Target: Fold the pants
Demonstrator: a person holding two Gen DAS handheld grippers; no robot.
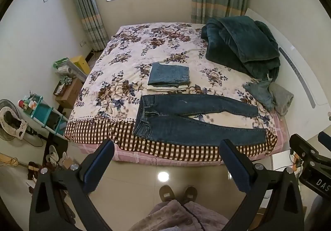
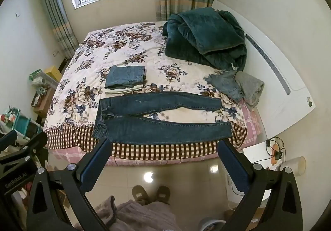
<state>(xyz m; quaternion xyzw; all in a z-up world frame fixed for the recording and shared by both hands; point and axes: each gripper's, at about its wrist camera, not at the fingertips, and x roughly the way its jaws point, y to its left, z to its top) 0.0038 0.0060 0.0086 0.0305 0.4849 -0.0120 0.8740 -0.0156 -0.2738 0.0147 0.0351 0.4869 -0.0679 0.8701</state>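
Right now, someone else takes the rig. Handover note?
Left gripper: open, empty, above the floor short of the bed.
Right gripper: open, empty, alongside it.
Dark jeans: spread flat near the bed's front edge, waist to the left, legs apart, unfolded.
Folded stack: behind the jeans.
Crumpled denim and grey garment: lying by the headboard.
Left: fold the jeans, probably those two after.

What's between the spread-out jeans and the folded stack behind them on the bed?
Nothing: only a narrow strip of floral bedspread separates the spread jeans from the folded stack, seen in both wrist views.
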